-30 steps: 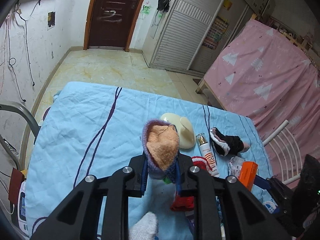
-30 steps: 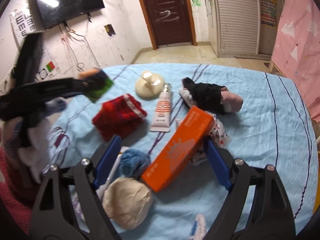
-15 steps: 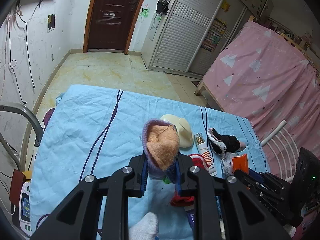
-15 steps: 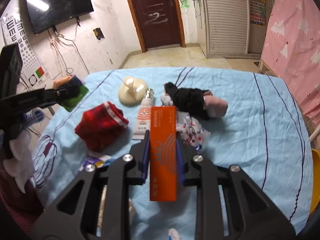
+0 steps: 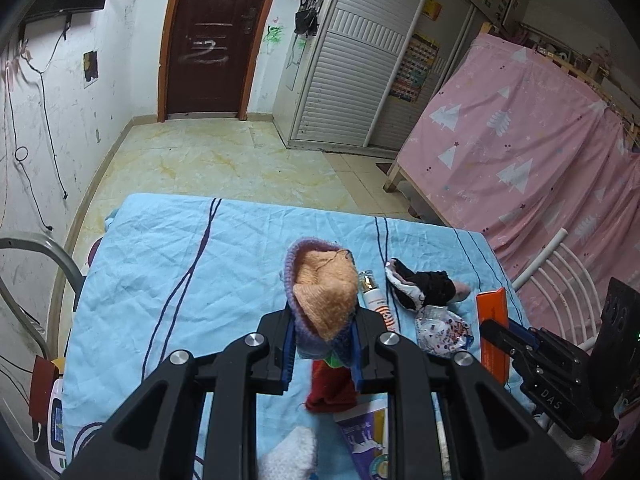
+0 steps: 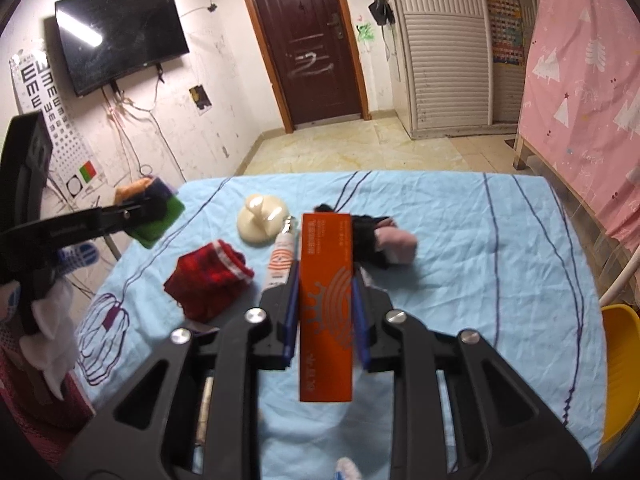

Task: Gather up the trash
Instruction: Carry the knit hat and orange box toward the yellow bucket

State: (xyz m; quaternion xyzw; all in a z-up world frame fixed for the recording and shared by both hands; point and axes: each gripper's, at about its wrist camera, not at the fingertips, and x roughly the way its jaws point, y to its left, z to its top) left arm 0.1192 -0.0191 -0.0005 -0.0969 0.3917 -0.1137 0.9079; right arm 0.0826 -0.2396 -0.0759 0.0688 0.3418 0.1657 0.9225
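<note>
Orange carton (image 6: 326, 300) pinched in my right gripper (image 6: 325, 312), jaws clamped on its long sides, carton's long axis running straight along fingers toward frame centre, clear of blue sheet (image 6: 460, 240). Yellow bin rim (image 6: 620, 360), lower right edge of frame, nearest this hand, likely drop spot. My left gripper (image 5: 323, 344) squeezes knitted sock bundle (image 5: 324, 300), upper left.

Dim indoor light, fisheye-bent edges, television (image 6: 120, 36) glare.
</note>
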